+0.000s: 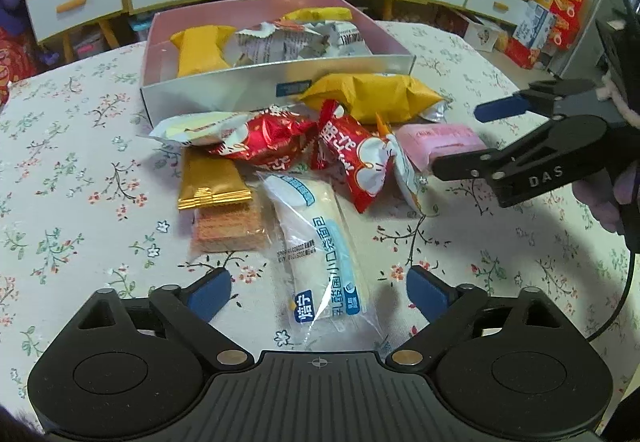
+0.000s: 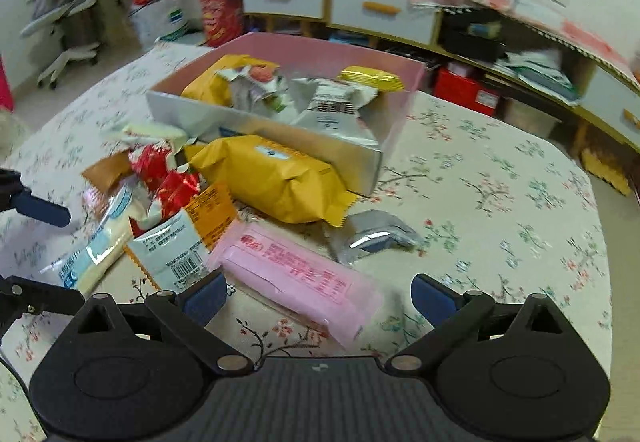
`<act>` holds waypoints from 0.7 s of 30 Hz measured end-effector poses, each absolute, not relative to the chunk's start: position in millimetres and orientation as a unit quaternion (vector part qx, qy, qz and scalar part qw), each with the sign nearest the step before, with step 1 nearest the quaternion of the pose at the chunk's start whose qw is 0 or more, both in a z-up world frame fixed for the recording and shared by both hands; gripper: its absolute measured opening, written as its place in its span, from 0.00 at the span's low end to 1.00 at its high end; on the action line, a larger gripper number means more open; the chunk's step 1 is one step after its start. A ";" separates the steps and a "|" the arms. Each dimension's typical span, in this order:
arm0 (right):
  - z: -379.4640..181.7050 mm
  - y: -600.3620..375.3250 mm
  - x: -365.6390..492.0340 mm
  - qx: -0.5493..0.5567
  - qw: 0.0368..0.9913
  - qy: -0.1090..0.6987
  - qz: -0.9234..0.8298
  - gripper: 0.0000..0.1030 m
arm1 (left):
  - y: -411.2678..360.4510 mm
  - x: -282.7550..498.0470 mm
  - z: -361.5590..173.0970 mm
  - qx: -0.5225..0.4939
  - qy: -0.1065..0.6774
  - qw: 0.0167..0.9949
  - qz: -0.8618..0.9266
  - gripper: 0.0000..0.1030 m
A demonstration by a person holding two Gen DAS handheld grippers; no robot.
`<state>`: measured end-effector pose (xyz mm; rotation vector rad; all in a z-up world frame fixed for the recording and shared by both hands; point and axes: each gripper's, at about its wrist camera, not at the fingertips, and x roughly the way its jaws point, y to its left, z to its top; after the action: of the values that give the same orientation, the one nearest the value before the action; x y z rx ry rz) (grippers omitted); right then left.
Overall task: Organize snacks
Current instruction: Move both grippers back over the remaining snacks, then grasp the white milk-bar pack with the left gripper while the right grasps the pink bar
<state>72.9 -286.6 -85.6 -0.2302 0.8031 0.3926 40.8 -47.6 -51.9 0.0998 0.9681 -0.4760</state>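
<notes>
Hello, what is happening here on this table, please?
A person with two handheld grippers is sorting snacks into a pink box, which already holds several packets. More lie loose on the floral tablecloth. The left gripper, open, straddles a white bread packet; the right gripper, also open, hovers over a pink packet. Neither grips anything yet.

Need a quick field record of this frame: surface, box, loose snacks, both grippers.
surface: table with floral cloth
box: open box, pink inside, partly filled with packets
loose pile: in front of the box, on the cloth
left gripper: open, white-and-blue bread packet lying between its fingers, pads not pressing it
right gripper: open, over the pink packet, not gripping
other loose items: large yellow bag against the box wall, red foil packets, gold wafer pack, silver packet
</notes>
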 end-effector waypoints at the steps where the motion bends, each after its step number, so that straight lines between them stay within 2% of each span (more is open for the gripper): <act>1: -87.2 -285.0 74.7 -0.114 0.894 0.387 0.192 0.72 | -47.8 41.0 -53.2 0.048 0.463 0.856 -0.226 0.87; 11: -95.2 -274.6 76.1 -0.114 0.883 0.403 0.210 0.69 | -37.9 41.0 -54.9 0.059 0.464 0.856 -0.219 0.64; 15: -92.4 -269.3 66.9 -0.107 0.871 0.415 0.240 0.57 | -34.7 39.5 -54.3 0.072 0.462 0.857 -0.219 0.57; 21: -91.9 -251.4 45.5 -0.131 0.843 0.436 0.286 0.54 | -30.6 40.1 -53.1 0.081 0.466 0.857 -0.204 0.46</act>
<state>45.5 -251.4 -91.9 -0.2774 0.9214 0.6049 40.1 -30.6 -53.1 0.1705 0.9799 -0.4277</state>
